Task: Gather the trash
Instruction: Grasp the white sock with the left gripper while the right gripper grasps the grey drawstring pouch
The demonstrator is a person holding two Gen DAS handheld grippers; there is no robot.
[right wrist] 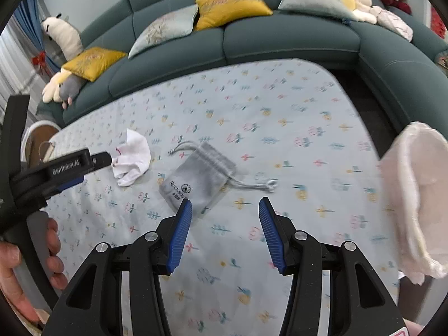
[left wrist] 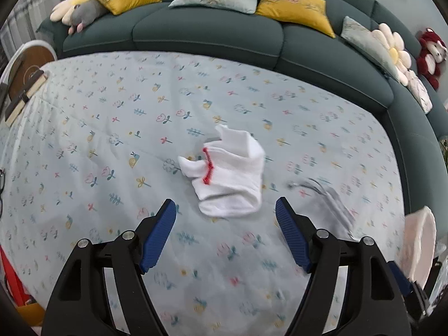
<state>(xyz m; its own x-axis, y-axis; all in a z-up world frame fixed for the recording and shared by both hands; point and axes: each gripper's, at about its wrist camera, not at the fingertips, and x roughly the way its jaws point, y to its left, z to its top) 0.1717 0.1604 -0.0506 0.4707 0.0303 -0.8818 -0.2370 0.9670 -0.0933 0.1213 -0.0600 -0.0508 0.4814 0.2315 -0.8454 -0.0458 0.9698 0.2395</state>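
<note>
Left wrist view: your left gripper (left wrist: 225, 210) and right gripper (right wrist: 225, 208) gape empty, sock (left wrist: 228, 173) and pouch (right wrist: 200, 179) uncollected on the worktop (left wrist: 112, 117)

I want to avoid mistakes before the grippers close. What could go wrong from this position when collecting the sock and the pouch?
1. The white sock lies crumpled on the tablecloth; the open left gripper might pinch the cloth with it and drag it.
2. The grey pouch has loose drawstrings; the open right gripper may catch only a string, so the pouch could dangle or slip.
3. The white basket sits at the table edge and could be knocked.
</note>
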